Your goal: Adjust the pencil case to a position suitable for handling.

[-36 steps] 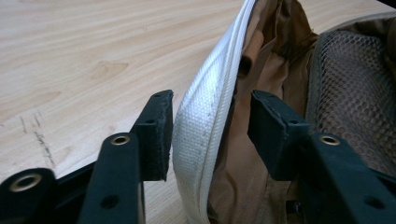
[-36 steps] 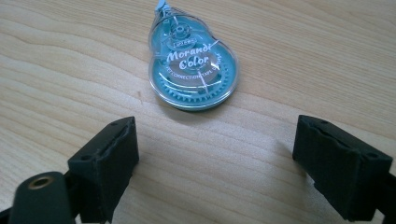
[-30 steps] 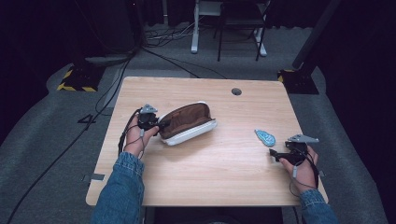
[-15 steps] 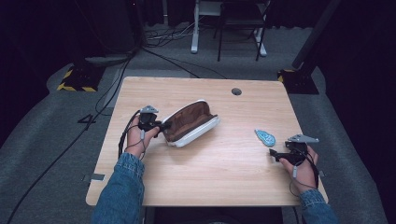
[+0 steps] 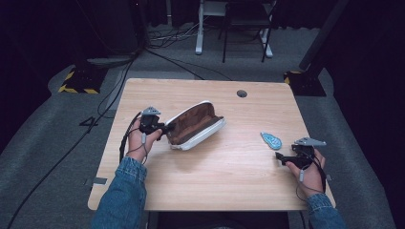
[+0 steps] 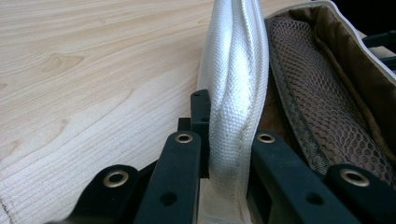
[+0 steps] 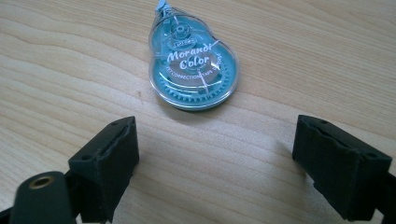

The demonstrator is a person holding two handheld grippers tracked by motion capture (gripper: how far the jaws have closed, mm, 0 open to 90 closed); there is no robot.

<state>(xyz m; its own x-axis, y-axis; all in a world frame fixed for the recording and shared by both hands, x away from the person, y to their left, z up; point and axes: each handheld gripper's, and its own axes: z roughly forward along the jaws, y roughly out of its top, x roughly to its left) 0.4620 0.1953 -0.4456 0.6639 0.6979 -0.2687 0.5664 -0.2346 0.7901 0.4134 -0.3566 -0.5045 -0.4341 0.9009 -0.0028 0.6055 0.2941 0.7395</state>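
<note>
Soft, light fabric pencil case point(image 5: 195, 126), lying open left of centre on the table point(image 5: 229, 191), tipped up at one end; best taken by its stiff white piped rim point(image 6: 236, 93), exactly where the left tongs point(image 5: 165, 128) just finished clenching. Right tongs point(image 7: 215, 163) spread wide and empty, resting low just short of the small, hard, likely slippery teal correction tape point(image 7: 194, 70).

Tape dispenser point(image 7: 194, 67) reads "Morandi Color" (white script).
</note>
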